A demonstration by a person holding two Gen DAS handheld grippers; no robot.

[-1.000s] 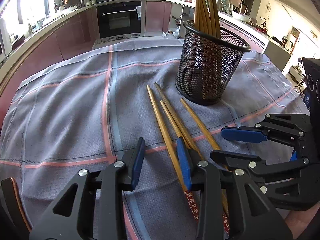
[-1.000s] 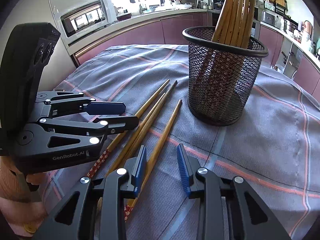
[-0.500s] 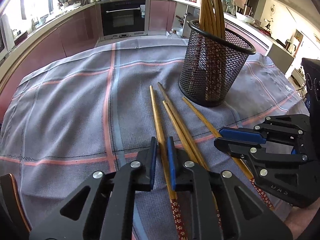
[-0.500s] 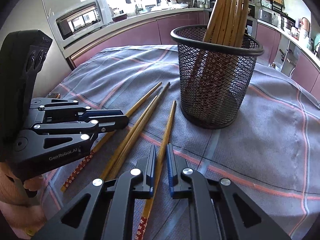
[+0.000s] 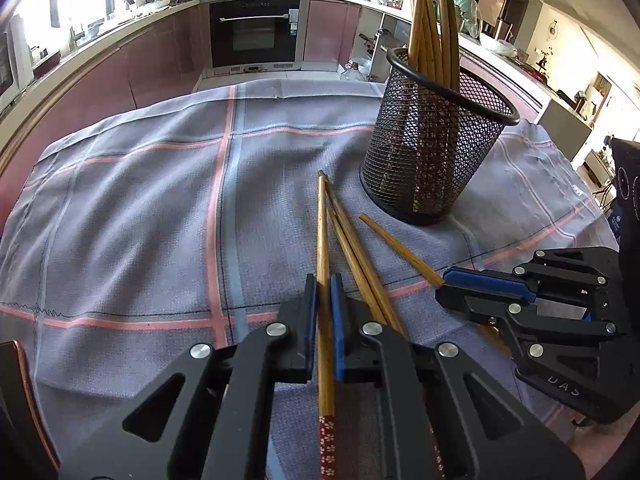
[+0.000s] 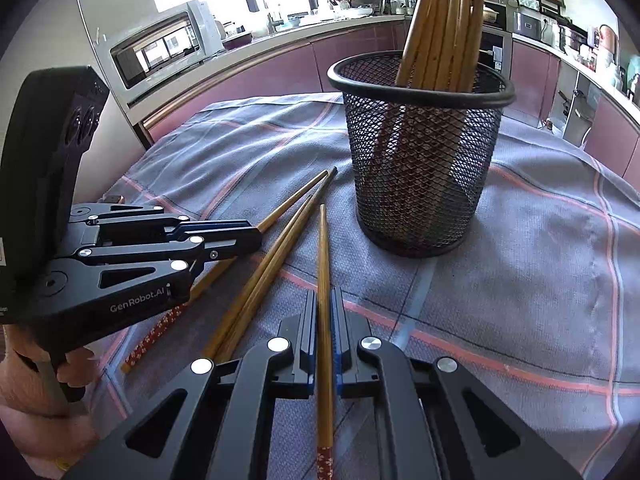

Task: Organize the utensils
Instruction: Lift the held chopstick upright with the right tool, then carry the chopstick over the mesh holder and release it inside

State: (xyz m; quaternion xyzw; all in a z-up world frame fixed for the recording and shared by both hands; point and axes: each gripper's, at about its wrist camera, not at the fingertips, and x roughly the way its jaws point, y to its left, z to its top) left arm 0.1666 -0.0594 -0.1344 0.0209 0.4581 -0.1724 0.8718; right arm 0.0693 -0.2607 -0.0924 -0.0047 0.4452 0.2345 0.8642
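Observation:
A black mesh holder [image 5: 434, 148] [image 6: 420, 152] stands on the checked cloth with several wooden chopsticks upright in it. My left gripper [image 5: 323, 284] is shut on one chopstick [image 5: 322, 248] that runs forward between its blue pads. My right gripper [image 6: 323, 300] is shut on another chopstick [image 6: 322, 256]. Each gripper shows in the other's view, the right one [image 5: 452, 286] and the left one [image 6: 252, 236]. Two more chopsticks [image 5: 356, 256] [image 6: 276, 248] lie on the cloth between them.
The grey cloth [image 5: 140, 220] with pink and blue stripes covers the table. Its far edge drops toward the kitchen counters and an oven [image 5: 256, 34]. A microwave [image 6: 160, 46] sits on the counter at the left in the right wrist view.
Both grippers were open a second ago. Each has since closed around a chopstick lying on the cloth and moved slightly forward toward the holder.

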